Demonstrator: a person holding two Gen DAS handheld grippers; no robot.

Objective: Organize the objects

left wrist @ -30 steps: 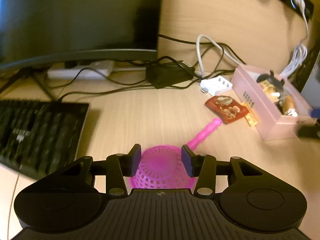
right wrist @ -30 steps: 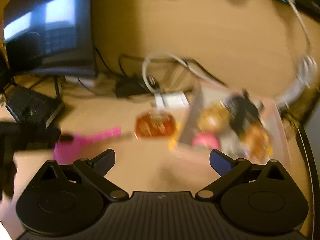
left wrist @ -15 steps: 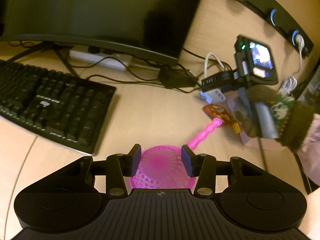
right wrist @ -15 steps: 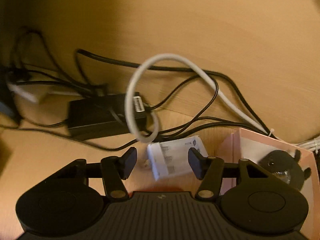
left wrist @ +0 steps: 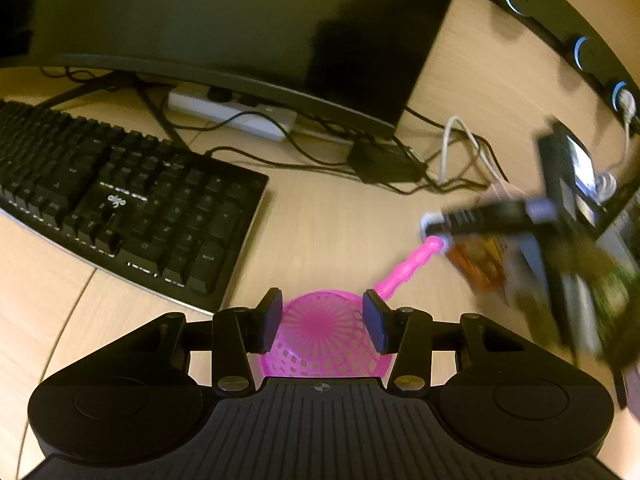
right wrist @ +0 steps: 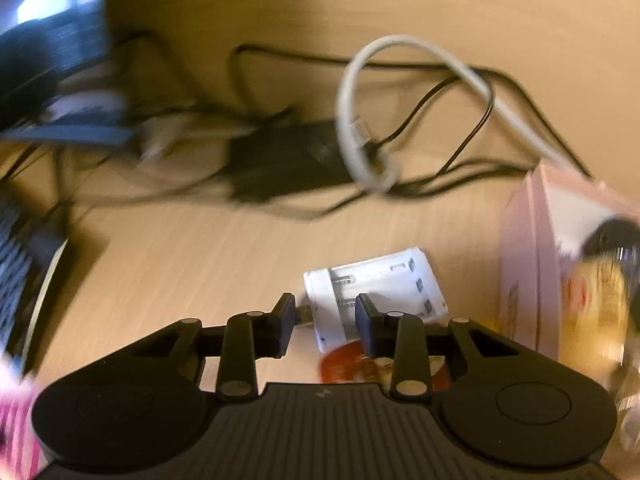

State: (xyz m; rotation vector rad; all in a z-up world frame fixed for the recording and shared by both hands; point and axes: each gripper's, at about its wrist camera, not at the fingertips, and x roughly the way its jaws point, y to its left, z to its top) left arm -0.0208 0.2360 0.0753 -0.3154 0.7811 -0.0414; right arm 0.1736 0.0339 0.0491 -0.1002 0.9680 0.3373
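The left gripper (left wrist: 322, 312) clamps the bowl of one pink strainer (left wrist: 320, 336) between its two pads, which press on either side of the mesh. The strainer's single handle (left wrist: 408, 266) sticks out toward the pink box (right wrist: 528, 256), which stands at the far right of the desk (left wrist: 320, 216).

The right gripper (right wrist: 324, 314) is drawn in to its narrowest, with the near end of one white charger (right wrist: 376, 292) between its two fingers (right wrist: 366, 320); the view is blurred, so whether the pads truly press on the charger cannot be told. The charger lies flat on the desk just left of the pink box, with a short metal plug at its left end. One orange snack packet (right wrist: 344, 366) lies beside the charger, nearer the camera, also left of the box.

Inside the box one yellow packet (right wrist: 596, 300) and one dark round thing show, both too blurred to name.

Left of the box, farther back, sit one black power brick (right wrist: 280, 160), one looped white cable (right wrist: 360, 120) and several black cables. One keyboard (left wrist: 120, 204), one monitor (left wrist: 240, 12) and one white power strip (left wrist: 232, 114) stand well to the left of the box.
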